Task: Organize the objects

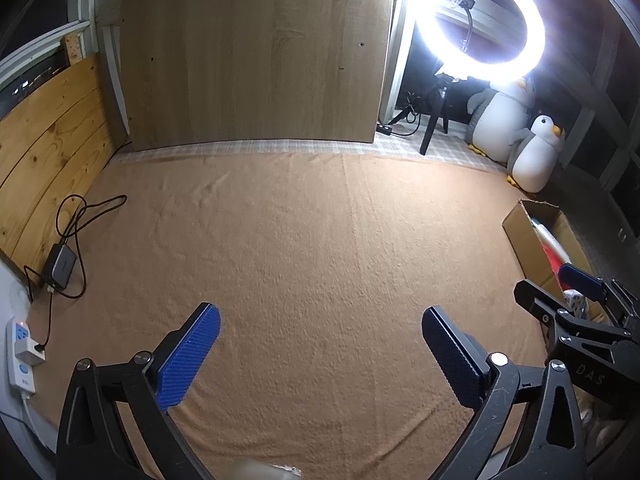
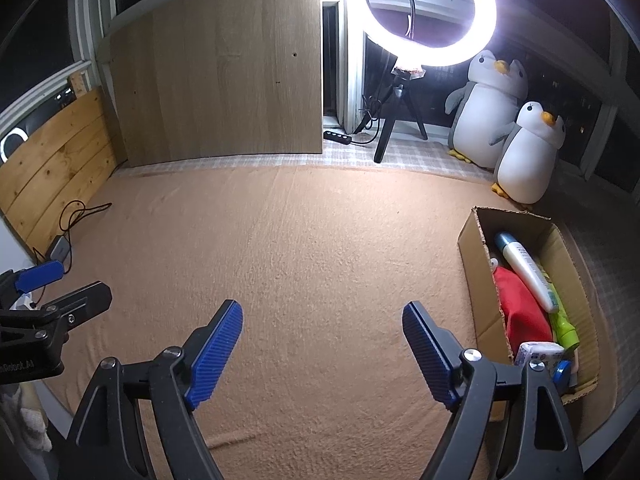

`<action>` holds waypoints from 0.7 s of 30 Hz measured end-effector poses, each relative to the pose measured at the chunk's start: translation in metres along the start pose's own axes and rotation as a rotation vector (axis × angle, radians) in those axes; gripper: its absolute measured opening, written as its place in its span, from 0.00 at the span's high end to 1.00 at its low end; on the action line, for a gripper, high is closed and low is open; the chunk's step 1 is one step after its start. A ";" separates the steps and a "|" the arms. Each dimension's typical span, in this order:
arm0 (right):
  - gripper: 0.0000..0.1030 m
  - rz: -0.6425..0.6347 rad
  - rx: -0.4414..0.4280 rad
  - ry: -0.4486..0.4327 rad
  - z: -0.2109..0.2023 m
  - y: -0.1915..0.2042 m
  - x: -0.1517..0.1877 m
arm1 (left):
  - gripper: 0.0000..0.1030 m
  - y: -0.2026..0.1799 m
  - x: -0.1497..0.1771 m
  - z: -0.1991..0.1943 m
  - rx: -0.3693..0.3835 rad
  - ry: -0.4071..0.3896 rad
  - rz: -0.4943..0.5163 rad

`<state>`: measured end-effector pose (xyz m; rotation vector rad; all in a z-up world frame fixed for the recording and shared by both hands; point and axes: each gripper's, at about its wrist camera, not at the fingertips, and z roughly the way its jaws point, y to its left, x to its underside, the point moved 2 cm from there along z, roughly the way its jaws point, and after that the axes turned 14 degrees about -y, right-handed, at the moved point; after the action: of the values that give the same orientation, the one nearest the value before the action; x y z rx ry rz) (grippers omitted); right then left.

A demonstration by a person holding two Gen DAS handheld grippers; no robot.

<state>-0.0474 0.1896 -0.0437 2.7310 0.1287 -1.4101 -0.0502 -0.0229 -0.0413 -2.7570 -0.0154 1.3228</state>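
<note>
Sitting at the right edge of the tan blanket [image 2: 300, 240], the cardboard box [image 2: 476, 280] holds a white tube [image 2: 528, 276], a red pouch [image 2: 524, 312], a green bottle [image 2: 564, 324] and a small white packet [image 2: 538, 352]. The right gripper [image 2: 322, 354] hovers just left of the box, jaws wide apart and holding nothing. The left gripper [image 1: 320, 360] is over the blanket beside it, likewise spread wide and holding nothing. Beyond the box stand two plush penguins [image 2: 524, 160] under a lit ring light [image 2: 430, 12]. A wooden board [image 2: 224, 72] leans at the back; cables and an adapter [image 1: 60, 264] lie at the far left.
</note>
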 end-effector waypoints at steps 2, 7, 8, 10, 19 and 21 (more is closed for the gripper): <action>0.23 -0.002 0.000 0.000 0.000 0.000 0.000 | 0.01 0.001 0.000 0.003 -0.008 0.013 -0.005; 0.23 -0.008 0.002 -0.001 -0.001 0.000 -0.001 | 0.01 0.002 0.002 0.007 -0.014 0.029 -0.014; 0.23 -0.009 0.003 -0.002 -0.001 0.000 -0.001 | 0.01 0.002 0.002 0.008 -0.014 0.030 -0.014; 0.23 -0.011 0.007 -0.004 -0.001 0.000 -0.002 | 0.01 0.001 0.003 0.008 -0.011 0.031 -0.011; 0.23 -0.011 0.009 -0.004 -0.001 -0.003 -0.002 | 0.01 0.001 0.003 0.008 -0.004 0.033 -0.007; 0.23 -0.010 0.009 -0.003 -0.001 -0.003 -0.002 | 0.01 0.001 0.003 0.009 -0.001 0.033 -0.006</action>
<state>-0.0480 0.1926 -0.0421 2.7394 0.1366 -1.4208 -0.0553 -0.0232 -0.0488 -2.7771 -0.0224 1.2767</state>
